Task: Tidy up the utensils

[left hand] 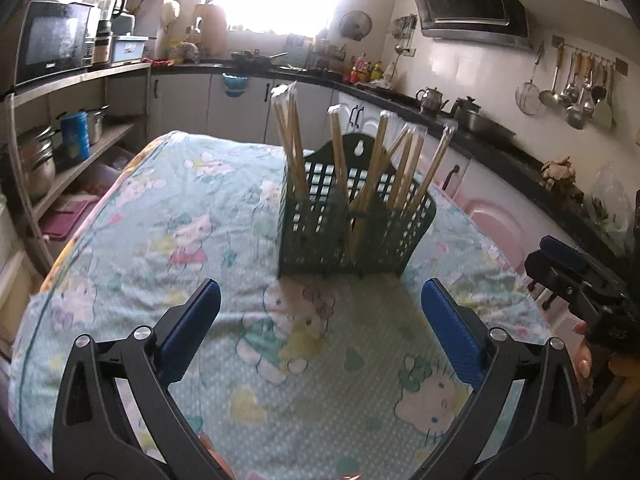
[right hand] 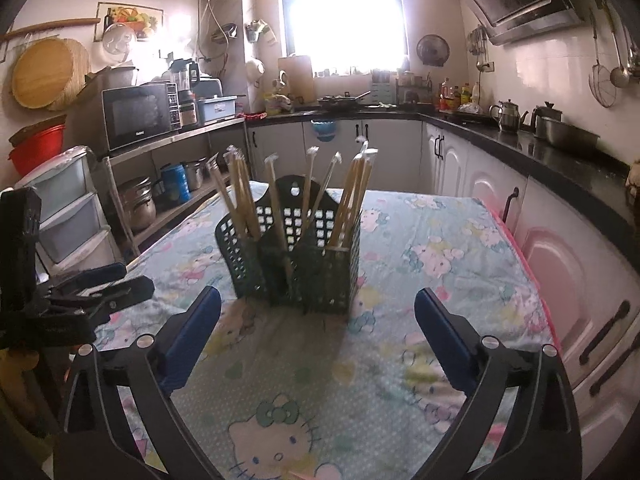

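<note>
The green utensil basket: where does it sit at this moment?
The green utensil basket stands upright on the cartoon-print tablecloth, centre of both wrist views, ahead of both open grippers, with wrapped chopsticks standing in it.

No legible text found. The microwave (right hand: pixel 138 118), far left beyond the hand-held gripper, bears a small white brand mark on its lower front, too blurred to read. Bottle labels on the far counter are illegible.
</note>
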Tool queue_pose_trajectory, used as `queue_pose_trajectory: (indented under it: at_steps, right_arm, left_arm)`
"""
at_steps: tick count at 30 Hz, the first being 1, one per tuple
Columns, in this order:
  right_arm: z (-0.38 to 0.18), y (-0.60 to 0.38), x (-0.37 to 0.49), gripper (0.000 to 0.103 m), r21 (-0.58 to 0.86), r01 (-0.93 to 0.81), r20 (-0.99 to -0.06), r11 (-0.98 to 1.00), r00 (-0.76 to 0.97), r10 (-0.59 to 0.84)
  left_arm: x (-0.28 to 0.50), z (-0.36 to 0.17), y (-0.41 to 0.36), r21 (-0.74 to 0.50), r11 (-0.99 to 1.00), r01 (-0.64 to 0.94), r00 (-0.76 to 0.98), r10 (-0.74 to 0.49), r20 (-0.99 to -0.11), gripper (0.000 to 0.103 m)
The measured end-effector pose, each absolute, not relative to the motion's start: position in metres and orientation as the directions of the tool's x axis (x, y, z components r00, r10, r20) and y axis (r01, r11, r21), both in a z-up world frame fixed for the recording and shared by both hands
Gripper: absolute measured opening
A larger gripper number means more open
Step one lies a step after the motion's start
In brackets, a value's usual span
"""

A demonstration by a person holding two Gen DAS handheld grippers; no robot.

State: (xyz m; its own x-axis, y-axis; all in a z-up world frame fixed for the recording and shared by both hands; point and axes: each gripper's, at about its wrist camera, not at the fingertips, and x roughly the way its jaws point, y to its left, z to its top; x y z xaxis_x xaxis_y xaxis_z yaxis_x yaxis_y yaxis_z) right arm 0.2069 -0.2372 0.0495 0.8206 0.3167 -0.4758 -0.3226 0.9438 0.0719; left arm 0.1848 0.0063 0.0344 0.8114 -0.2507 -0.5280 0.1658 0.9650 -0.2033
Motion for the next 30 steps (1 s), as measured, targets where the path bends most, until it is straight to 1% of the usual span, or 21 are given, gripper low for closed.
queue_pose_trajectory:
  at_steps: [8,13,20,23,30]
  right_arm:
    - [0.016,-0.236,0.194,0.096,0.105,-0.303,-0.507,0.947,0.803,0.313]
    - [0.004,-0.234,0.186,0.096,0.095,-0.295,-0.511,0.951,0.805,0.301]
    - [-0.010,-0.230,0.167,0.096,0.066,-0.272,-0.465,0.960,0.843,0.271]
    - [-0.014,-0.225,0.154,0.096,0.013,-0.273,-0.417,0.962,0.873,0.253]
    - [-0.014,-0.227,0.134,0.097,0.017,-0.256,-0.314,0.967,0.916,0.248]
  left_arm:
    - [0.163,0.010,-0.005,-0.185,0.968,0.167,0.808,-0.242,-0.536,0.092]
    - [0.152,0.002,-0.008,-0.177,0.973,0.149,0.826,-0.221,-0.518,0.092]
    - [0.140,0.001,-0.008,-0.177,0.973,0.146,0.863,-0.212,-0.459,0.092]
    - [0.137,0.001,-0.010,-0.152,0.981,0.122,0.877,-0.178,-0.447,0.092]
    - [0.129,0.001,-0.011,-0.134,0.985,0.112,0.897,-0.158,-0.413,0.092]
